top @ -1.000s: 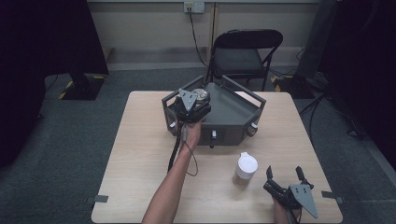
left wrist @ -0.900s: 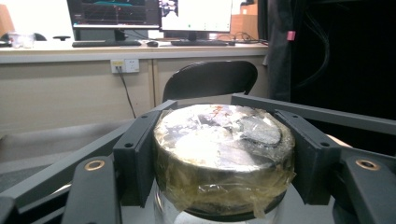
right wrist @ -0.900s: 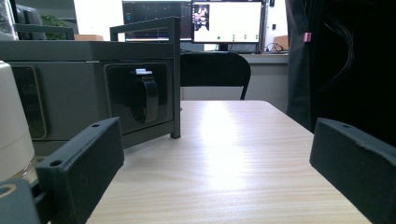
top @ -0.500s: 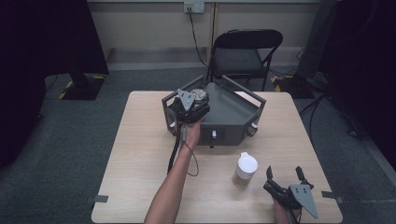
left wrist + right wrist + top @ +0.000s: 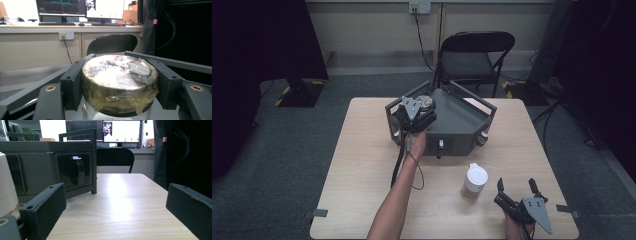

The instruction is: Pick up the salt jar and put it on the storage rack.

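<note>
My left gripper (image 5: 418,114) is over the left part of a dark grey angular box (image 5: 462,117) at the table's far middle. Its jaws are shut on the shiny, foil-and-tape-covered lid of a glass jar (image 5: 119,83); both pads (image 5: 73,83) press against the lid's sides. The jar (image 5: 426,102) shows just beyond the gripper in the high view. My right gripper (image 5: 515,192) rests near the table's front right corner, open, with nothing between its pads (image 5: 43,212). A white-capped jar (image 5: 474,181) stands on the table just left of it.
A black folding chair (image 5: 474,57) stands behind the wooden table (image 5: 362,165). The box has a latch (image 5: 79,171) on its near face. Beyond are a wall socket (image 5: 419,7), a desk with monitors (image 5: 82,8) and dark curtains at both sides.
</note>
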The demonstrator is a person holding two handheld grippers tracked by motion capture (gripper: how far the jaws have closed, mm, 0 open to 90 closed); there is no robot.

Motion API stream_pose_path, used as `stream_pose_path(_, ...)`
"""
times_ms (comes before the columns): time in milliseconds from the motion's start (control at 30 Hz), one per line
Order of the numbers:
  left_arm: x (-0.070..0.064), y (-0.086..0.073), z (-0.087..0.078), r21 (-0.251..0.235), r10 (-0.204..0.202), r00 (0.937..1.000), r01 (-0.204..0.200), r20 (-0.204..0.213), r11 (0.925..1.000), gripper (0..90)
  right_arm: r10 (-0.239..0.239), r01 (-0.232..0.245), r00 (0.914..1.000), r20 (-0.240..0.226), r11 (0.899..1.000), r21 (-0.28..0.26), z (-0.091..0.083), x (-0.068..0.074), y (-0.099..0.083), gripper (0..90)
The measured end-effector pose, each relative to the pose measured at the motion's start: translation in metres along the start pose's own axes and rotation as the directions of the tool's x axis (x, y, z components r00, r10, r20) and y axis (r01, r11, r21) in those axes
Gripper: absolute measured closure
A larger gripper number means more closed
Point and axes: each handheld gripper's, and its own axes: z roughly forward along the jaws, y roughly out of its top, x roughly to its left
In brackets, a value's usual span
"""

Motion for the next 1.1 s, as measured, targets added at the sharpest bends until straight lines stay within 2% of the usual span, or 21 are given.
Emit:
stream_pose_path(33, -0.001, 0.000, 0.000, 0.007, -0.011, 0.9999, 0.011, -0.008, 0.9999, 32.5, 0.001, -0.001, 1.0000, 0.000, 1.000, 0.000, 0.000, 0.000, 0.000, 1.3)
stream_pose_path(100, 0.003, -0.004, 0.001, 0.007, -0.035, 0.9994, 0.035, 0.000, 0.9994, 18.1, 0.000, 0.000, 1.0000, -0.001, 1.000, 0.000, 0.000, 0.000, 0.000, 1.4)
stream_pose_path(233, 0.007, -0.007, 0.003, 0.034, -0.046, 0.9989, 0.046, 0.011, 0.9984, 5.5, 0.001, -0.001, 1.0000, -0.001, 1.000, 0.000, 0.000, 0.000, 0.000, 1.3)
stream_pose_path(300, 0.008, -0.007, 0.002, 0.026, -0.043, 0.9988, 0.042, 0.026, 0.9988, 2.4, 0.000, 0.000, 1.0000, 0.000, 1.000, 0.000, 0.000, 0.000, 0.000, 1.3)
stream_pose_path(433, 0.010, -0.006, -0.001, 0.005, -0.018, 0.9988, 0.018, 0.046, 0.9998, 0.2, 0.000, 0.000, 1.0000, 0.000, 1.000, 0.000, 0.000, 0.000, 0.000, 1.3)
stream_pose_path(533, 0.012, -0.003, -0.004, 0.006, -0.021, 0.9986, 0.020, 0.049, 0.9998, 0.0, 0.000, 0.000, 1.0000, 0.000, 1.000, 0.000, 0.000, 0.000, 0.000, 1.3)
stream_pose_path(633, 0.016, -0.002, -0.008, 0.010, 0.002, 0.9975, -0.003, 0.071, 0.9999, 0.0, 0.000, 0.000, 1.0000, 0.000, 1.000, 0.000, 0.000, 0.000, 0.000, 1.3)
stream_pose_path(767, 0.019, -0.004, -0.014, -0.005, 0.003, 0.9969, -0.003, 0.078, 1.0000, 0.0, 0.000, 0.000, 1.0000, 0.005, 1.000, 0.000, 0.000, 0.001, 0.000, 1.4)
stream_pose_path(867, 0.022, -0.005, -0.019, -0.006, -0.018, 0.9956, 0.018, 0.092, 0.9998, 0.0, 0.000, 0.000, 1.0000, 0.007, 1.000, 0.000, 0.000, 0.001, 0.000, 1.3)
stream_pose_path(1000, 0.019, -0.007, -0.029, -0.028, 0.012, 0.9952, -0.009, 0.097, 0.9996, 0.0, 0.000, 0.000, 1.0000, 0.009, 1.000, 0.000, 0.000, 0.002, 0.000, 1.4)
stream_pose_path(1100, 0.021, -0.007, -0.036, -0.047, -0.001, 0.9944, 0.006, 0.106, 0.9989, 0.0, -0.001, 0.001, 1.0000, 0.009, 1.000, 0.000, 0.000, 0.002, 0.000, 1.4)
